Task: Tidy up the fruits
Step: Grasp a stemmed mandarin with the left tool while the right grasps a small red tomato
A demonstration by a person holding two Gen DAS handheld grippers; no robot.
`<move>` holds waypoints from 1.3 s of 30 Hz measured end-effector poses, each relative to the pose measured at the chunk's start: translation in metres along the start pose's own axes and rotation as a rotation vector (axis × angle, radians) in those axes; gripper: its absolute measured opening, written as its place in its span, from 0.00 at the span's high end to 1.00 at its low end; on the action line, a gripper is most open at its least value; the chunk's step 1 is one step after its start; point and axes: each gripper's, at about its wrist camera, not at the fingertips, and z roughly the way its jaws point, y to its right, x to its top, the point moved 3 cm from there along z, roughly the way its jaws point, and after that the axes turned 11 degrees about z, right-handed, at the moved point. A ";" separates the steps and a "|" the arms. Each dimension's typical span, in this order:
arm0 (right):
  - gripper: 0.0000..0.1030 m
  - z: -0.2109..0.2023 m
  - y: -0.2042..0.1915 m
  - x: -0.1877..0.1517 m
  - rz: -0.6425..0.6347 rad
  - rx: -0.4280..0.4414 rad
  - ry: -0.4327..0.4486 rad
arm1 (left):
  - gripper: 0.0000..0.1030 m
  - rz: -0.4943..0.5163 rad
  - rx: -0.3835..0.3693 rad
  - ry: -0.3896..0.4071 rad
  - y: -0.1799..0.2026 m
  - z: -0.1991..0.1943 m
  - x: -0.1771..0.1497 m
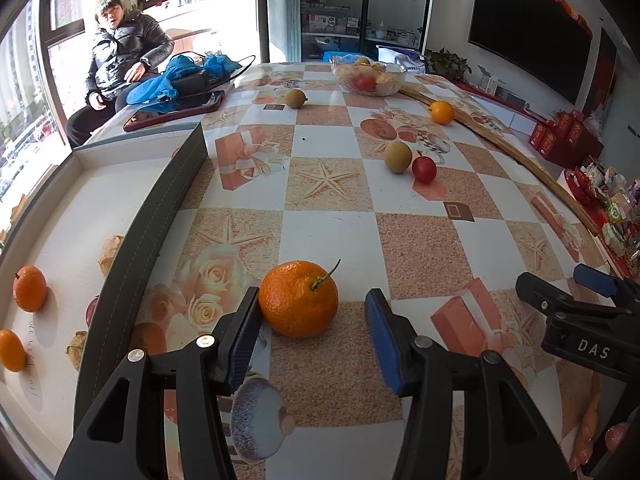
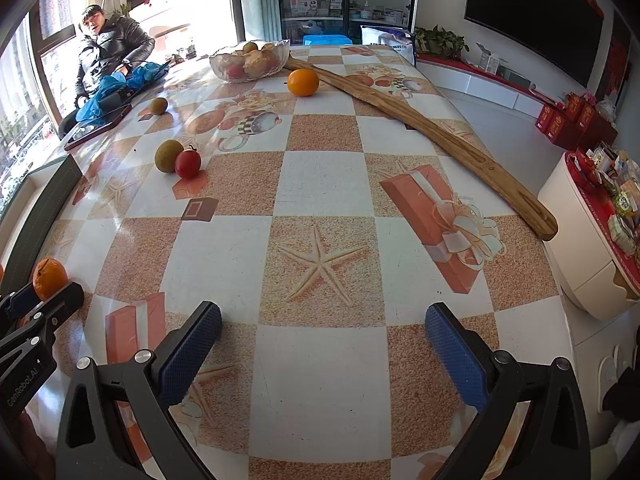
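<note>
Stemmed tangerine point(image 1: 298, 299) upright beside box point(image 1: 132, 248)

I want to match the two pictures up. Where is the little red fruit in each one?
Left wrist view: the red fruit sits right of centre, touching a brown fruit on its left.
Right wrist view: the red fruit sits left of centre, touching the same brown fruit.
Shared landmark: the glass bowl at the far end of the table.

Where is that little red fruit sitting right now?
The small red fruit sits on the patterned table, touching a round brownish-green fruit. In the right wrist view it lies far left, well short of the glass bowl.
</note>
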 end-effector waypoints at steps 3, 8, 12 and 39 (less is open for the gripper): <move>0.00 0.000 0.000 0.000 0.000 0.000 0.000 | 0.45 -0.028 -0.033 0.011 -0.005 -0.001 -0.001; 0.00 0.000 0.000 0.001 0.000 -0.001 -0.001 | 0.44 -0.097 -0.114 0.034 -0.016 -0.003 -0.002; 0.00 0.001 -0.001 0.001 0.000 -0.006 -0.011 | 0.44 -0.085 -0.102 0.029 -0.014 -0.003 -0.001; 0.70 0.054 -0.125 0.060 -0.210 0.124 -0.065 | 0.62 0.014 0.011 -0.079 -0.012 0.011 0.016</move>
